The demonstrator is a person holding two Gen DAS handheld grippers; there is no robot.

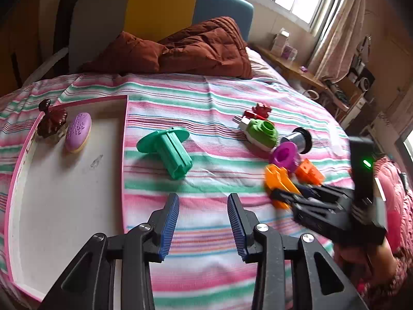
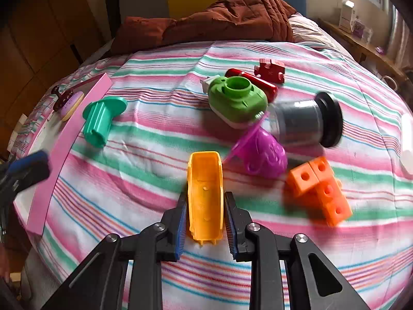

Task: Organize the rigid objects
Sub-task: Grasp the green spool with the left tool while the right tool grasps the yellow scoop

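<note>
Closest to us in the right wrist view, our right gripper (image 2: 205, 213) has its two blue-padded fingers clamped on the sides of a hollow yellow-orange toy shell (image 2: 205, 196), which lies lengthwise between them on the striped bedspread (image 2: 144, 139) with its open side up. Just beyond the shell sits a purple cup (image 2: 260, 155) tipped on its side, touching a grey jar with a black lid (image 2: 307, 126), also on its side. To the right of the shell, a little apart, we see a cluster of orange linked cubes (image 2: 320, 188). Farther back a green and white toy with a round hole on top (image 2: 237, 100) rests beside a red bar (image 2: 254, 81) and a red puzzle piece (image 2: 269, 70). Off to the left a teal spool with a wide flange (image 2: 99, 118) lies on its side near the pink rim of a tray (image 2: 69, 139). In the left wrist view, our left gripper (image 1: 204, 208) hangs over the bedspread with its fingers spread apart and nothing between them, the teal spool lying beyond its tips. The white-bottomed tray is at the left there, and in its far corner stand a brown ridged toy with a knob (image 1: 50, 121) and a purple toy doughnut (image 1: 78, 131), close together. A rust-brown quilt (image 1: 196, 46) is bunched at the head of the bed.
</note>
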